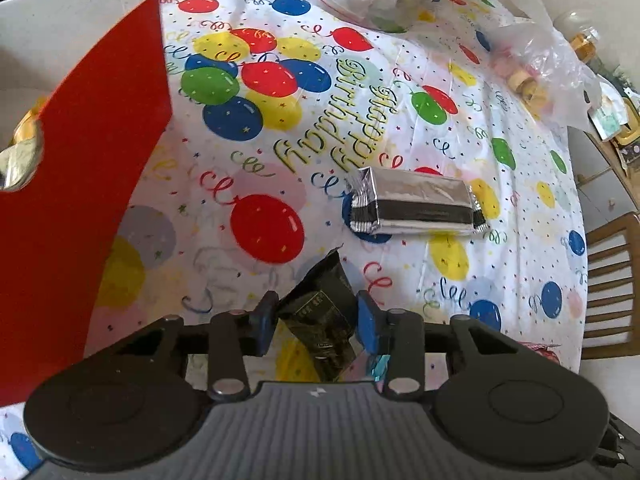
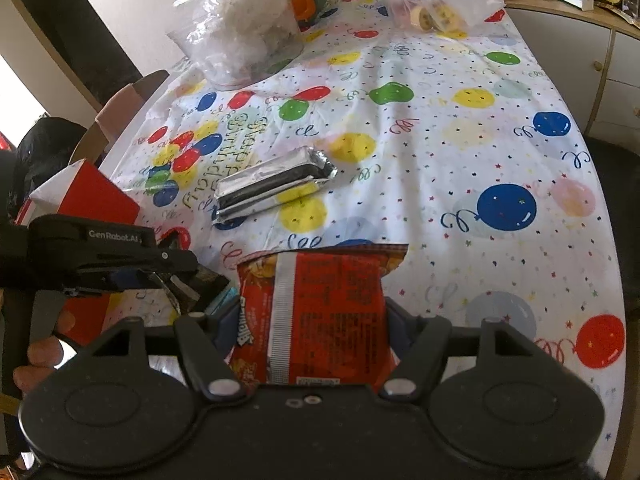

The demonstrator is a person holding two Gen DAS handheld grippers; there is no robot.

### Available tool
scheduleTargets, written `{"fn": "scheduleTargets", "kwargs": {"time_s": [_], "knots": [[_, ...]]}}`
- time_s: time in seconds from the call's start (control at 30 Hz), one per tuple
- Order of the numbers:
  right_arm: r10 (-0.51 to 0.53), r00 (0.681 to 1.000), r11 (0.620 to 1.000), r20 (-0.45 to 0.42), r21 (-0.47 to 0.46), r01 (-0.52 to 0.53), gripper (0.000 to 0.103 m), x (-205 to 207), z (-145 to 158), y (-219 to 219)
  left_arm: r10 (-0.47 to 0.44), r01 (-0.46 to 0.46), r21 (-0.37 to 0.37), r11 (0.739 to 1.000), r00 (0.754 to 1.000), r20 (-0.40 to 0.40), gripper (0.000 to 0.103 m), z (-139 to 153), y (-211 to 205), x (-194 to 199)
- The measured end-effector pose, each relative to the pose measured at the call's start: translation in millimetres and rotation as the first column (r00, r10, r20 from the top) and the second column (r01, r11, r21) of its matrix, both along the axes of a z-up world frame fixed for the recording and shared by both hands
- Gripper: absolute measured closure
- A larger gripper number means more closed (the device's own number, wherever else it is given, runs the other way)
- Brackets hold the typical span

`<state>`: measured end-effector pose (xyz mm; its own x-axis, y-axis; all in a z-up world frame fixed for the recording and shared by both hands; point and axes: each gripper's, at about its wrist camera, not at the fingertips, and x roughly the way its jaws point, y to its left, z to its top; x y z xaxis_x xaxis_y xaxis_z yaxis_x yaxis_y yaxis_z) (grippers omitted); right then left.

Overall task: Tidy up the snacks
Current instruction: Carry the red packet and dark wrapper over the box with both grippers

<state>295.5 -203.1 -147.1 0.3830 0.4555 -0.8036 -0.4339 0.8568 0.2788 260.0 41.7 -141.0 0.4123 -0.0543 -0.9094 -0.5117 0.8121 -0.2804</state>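
Pinching a dark snack packet (image 1: 320,320) between its blue pads, the left claw (image 1: 318,322) hangs just above the counter (image 1: 520,208), right beside a red box (image 1: 92,184) (gold wrappers peek through its cutout). The right claw (image 2: 310,330) squeezes a red snack bag (image 2: 320,316) from both sides, close to the left claw. Farther out, a silver foil pack (image 2: 272,186) lies flat on the balloon tablecloth (image 2: 460,132). Clear plastic bags (image 2: 240,36) sit at the far end, well apart.
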Motion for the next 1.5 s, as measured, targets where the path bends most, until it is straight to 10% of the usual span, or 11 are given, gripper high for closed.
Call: {"fn": "scheduleTargets", "kwargs": {"time_s": [0.77, 1.5], "knots": [[0.037, 0.993, 0.998, 0.109, -0.052, -0.032, 0.033, -87.5, 72.1, 37.4, -0.19, 0.188, 0.028, 0.982, 0.974, 0.122, 0.063, 82.2, 12.7, -84.3], [0.115, 0.964, 0.993, 0.24, -0.054, -0.105, 0.033, -140.8, 128.6, 187.3, -0.206, 0.178, 0.139, 0.974, 0.954, 0.22, 0.062, 156.3, 159.8, -155.8]]}}
